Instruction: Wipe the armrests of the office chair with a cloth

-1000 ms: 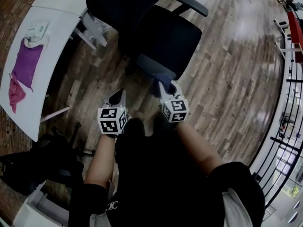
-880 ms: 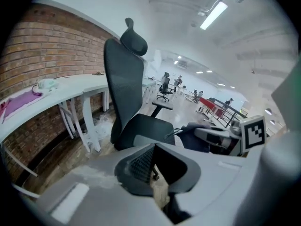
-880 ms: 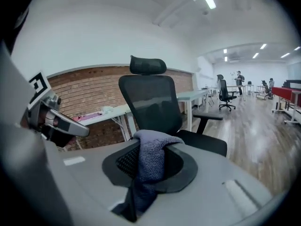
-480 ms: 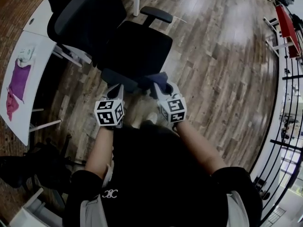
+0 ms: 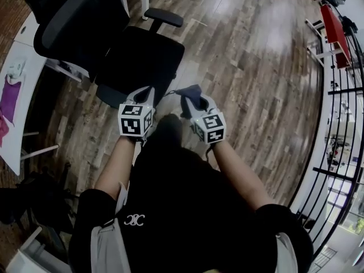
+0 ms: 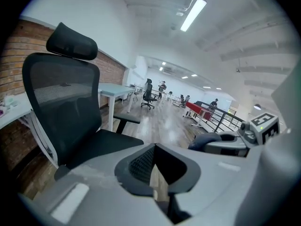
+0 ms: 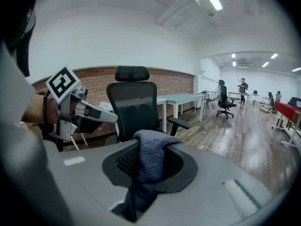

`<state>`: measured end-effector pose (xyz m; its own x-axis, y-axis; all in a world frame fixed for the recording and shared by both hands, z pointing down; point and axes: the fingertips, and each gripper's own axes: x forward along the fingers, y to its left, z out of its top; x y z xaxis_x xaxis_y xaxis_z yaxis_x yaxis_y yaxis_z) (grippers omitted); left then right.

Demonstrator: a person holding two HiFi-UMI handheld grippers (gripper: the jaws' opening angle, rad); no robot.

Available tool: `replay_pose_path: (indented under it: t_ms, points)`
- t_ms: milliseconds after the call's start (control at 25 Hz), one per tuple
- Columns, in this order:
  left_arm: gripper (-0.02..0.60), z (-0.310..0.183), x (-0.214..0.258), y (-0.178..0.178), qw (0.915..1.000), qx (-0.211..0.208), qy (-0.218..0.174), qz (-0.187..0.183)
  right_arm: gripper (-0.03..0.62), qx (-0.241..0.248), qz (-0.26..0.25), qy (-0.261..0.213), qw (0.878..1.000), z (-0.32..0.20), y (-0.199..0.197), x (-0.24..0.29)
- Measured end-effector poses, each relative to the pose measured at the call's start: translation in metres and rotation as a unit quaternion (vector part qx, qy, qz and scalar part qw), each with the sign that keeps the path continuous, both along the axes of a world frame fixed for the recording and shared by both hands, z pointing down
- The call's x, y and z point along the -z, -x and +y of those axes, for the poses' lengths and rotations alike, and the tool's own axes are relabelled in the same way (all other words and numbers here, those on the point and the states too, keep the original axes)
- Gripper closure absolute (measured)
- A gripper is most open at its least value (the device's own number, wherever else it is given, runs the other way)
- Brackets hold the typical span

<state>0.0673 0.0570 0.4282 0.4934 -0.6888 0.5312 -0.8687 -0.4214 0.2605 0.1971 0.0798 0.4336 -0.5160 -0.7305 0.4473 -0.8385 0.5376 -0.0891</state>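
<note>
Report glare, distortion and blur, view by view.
Head view: the fisheye bends the railing, and pale glare patches lie on the wood floor. Left gripper view: dark vignetted corners, the ceiling light blown out, the near foreground soft. Right gripper view: the same vignette, the cloth fairly sharp, the background hazy.

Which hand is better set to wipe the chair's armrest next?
Probably the right: the right gripper has the cloth clamped in its jaws and faces the office chair. The left gripper holds nothing.
</note>
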Motion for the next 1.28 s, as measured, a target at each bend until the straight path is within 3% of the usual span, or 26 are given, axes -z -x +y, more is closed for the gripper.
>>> replay_pose_path:
  t_ms: [160,360,760,920,1120,1280]
  points:
    - [0.575,-0.022,-0.004,-0.023,0.9998,0.016,0.004,0.01,0.522,0.042,0.021,0.0,0.999,-0.023,-0.023,0.001]
    - [0.575,-0.074,-0.012,-0.031,0.9971,0.07,0.01,0.026,0.522,0.103,0.037,-0.005,0.994,-0.079,-0.037,0.008]
    - [0.575,-0.181,-0.004,-0.078,0.9864,0.15,-0.004,0.067,0.522,0.191,0.101,-0.009,0.976,-0.196,-0.1,0.017]
    - [0.575,-0.186,-0.004,-0.073,0.9802,0.185,-0.01,0.069,0.522,0.236,0.128,-0.004,0.963,-0.221,-0.103,0.005]
    - [0.575,-0.185,-0.01,-0.048,0.9652,0.256,-0.012,0.055,0.522,0.302,0.146,-0.002,0.942,-0.262,-0.091,-0.011]
    - [0.575,-0.176,-0.022,-0.031,0.947,0.318,0.003,0.043,0.522,0.37,0.176,-0.017,0.912,-0.299,-0.071,-0.037]
